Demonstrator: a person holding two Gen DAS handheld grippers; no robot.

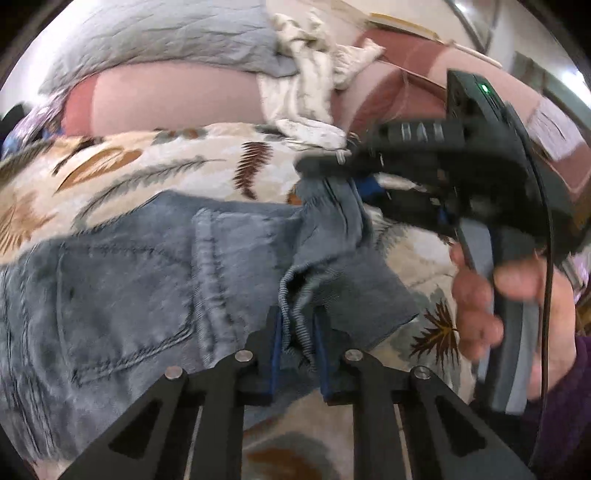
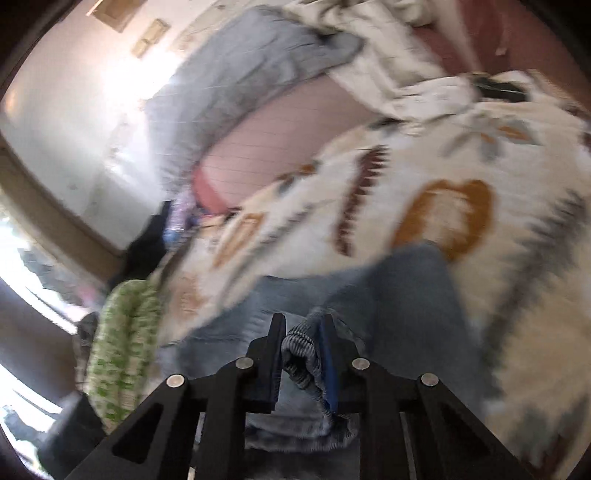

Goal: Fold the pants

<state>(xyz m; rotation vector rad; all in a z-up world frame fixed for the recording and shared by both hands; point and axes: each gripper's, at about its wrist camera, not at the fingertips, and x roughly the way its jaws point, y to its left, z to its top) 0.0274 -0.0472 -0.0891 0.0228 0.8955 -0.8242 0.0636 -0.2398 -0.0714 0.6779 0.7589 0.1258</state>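
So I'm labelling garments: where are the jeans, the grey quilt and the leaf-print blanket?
jeans [image 1: 122, 273], left wrist view, on the back pocket panel.
grey quilt [image 1: 159, 33], left wrist view, on its wrinkled top.
leaf-print blanket [image 2: 424, 173], right wrist view, on cream ground between leaves.

The pants [image 1: 122, 266] are faded blue-grey denim. The blanket [image 1: 155, 170] under them is cream with brown, orange and grey leaves. Behind lie a grey pillow [image 1: 155, 40] and pink sheet [image 1: 166, 99].

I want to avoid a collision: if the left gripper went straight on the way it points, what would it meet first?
The left gripper is shut on the jeans; straight ahead lies more denim, then probably the right gripper, though depth is unclear.
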